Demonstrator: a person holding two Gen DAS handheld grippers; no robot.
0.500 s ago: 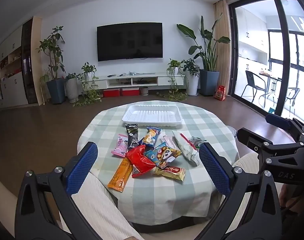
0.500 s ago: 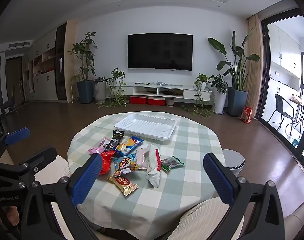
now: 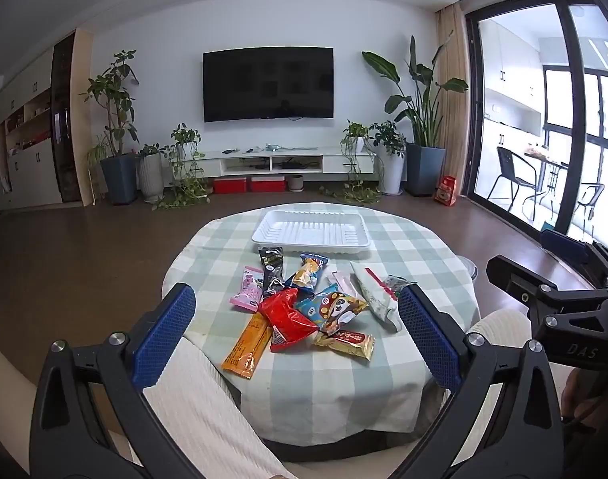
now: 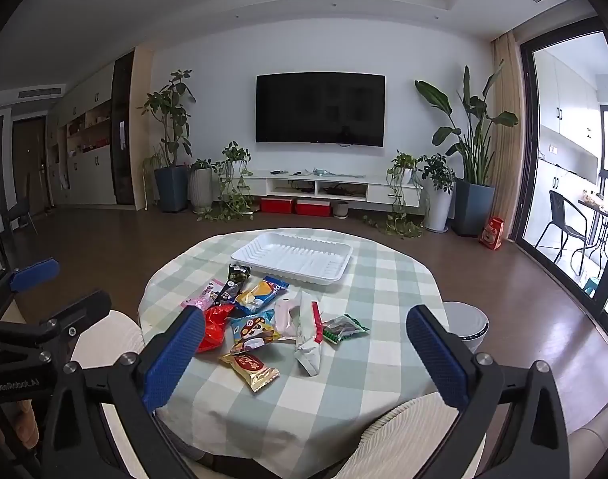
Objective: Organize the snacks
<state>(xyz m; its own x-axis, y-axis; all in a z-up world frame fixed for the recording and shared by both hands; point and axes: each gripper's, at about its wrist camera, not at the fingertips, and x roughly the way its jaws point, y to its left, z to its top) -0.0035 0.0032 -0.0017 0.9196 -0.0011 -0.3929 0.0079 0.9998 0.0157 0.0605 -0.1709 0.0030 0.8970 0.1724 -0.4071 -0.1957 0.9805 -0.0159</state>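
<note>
Two claws, both held up near the round tabletop (image 3: 404,247) with the green check cloth. Left claw (image 3: 300,339): blue pads wide apart, nothing between them, no touch on any snack. Right claw (image 4: 304,355): wide apart too, nothing gripped.

Snack pile on the near part of the tabletop, left to right: pink pack (image 3: 248,289), black pack (image 3: 272,271) just beside it, orange stick pack (image 3: 248,343) lower down, red bag (image 3: 286,319) partly on top of it, blue and yellow pack (image 3: 308,273), bear pack (image 3: 332,309), gold pack (image 3: 350,339) at the near edge, long white pack (image 3: 374,293), small green pack (image 4: 344,327).

Behind the pile: white tray (image 3: 311,231), nothing in it.
</note>
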